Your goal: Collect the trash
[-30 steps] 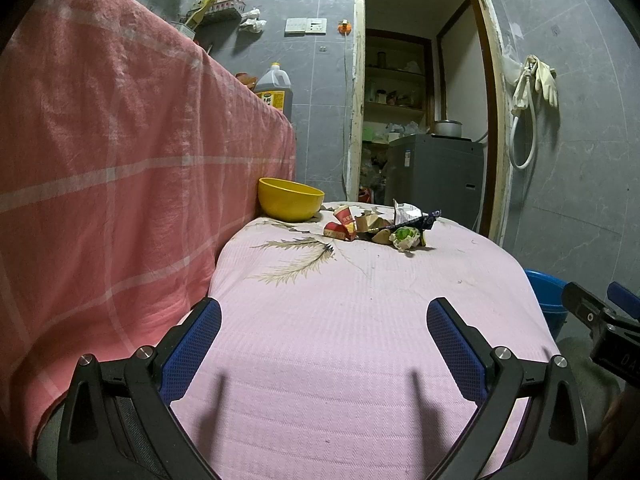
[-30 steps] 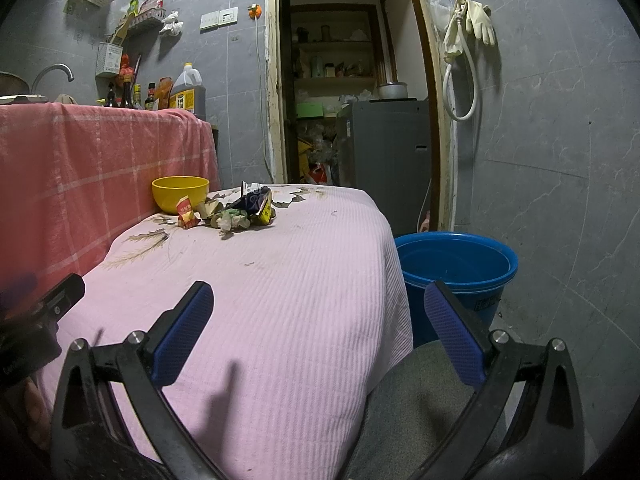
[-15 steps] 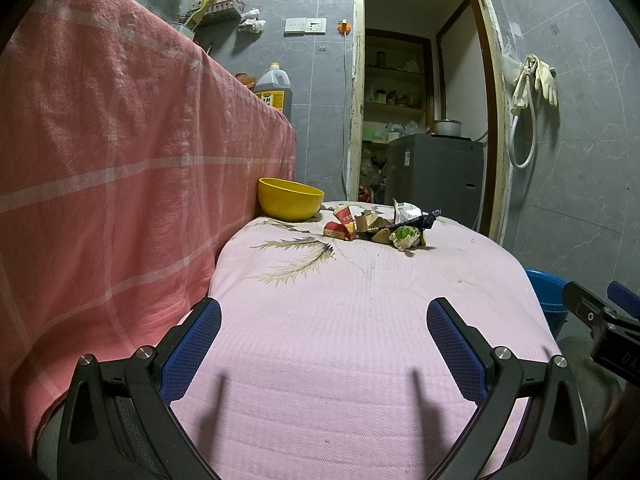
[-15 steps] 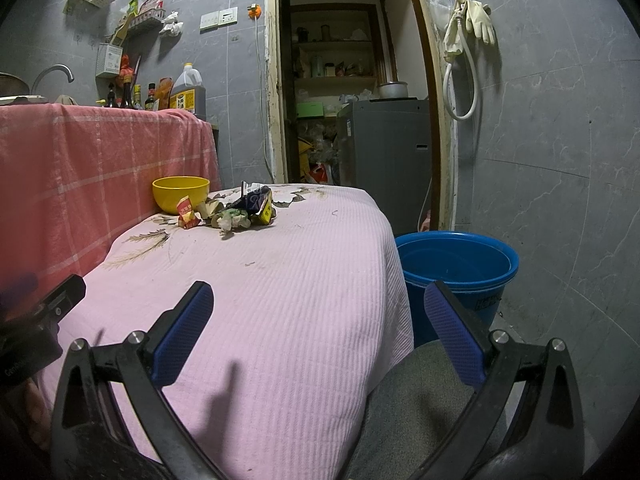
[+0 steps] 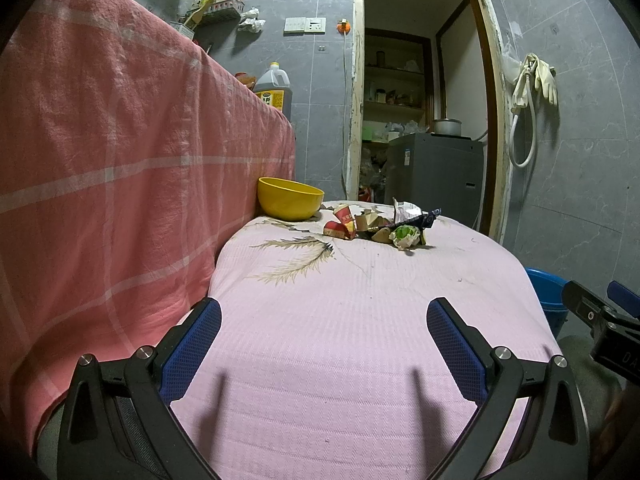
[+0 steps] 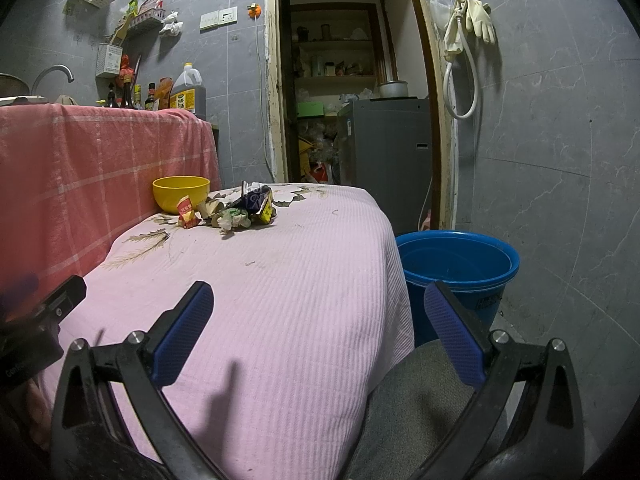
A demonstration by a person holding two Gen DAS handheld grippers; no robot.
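A small heap of trash (image 5: 380, 226) lies at the far end of the pink-covered table (image 5: 352, 320): a red carton, brown scraps, a dark wrapper and a crumpled green-white wad. The right wrist view shows the same trash heap (image 6: 236, 210) beside the yellow bowl (image 6: 181, 192). My left gripper (image 5: 324, 328) hovers open over the near part of the table, far from the heap. My right gripper (image 6: 320, 320) is open too, at the table's near right edge. A blue bucket (image 6: 456, 268) stands on the floor right of the table.
A pink checked cloth (image 5: 120, 160) covers a raised counter along the left, with an oil jug (image 5: 274, 90) on it. The yellow bowl (image 5: 290, 198) sits left of the heap. Behind is an open doorway (image 6: 352, 80) with a grey cabinet (image 6: 384, 152). Rubber gloves (image 6: 472, 20) hang on the wall.
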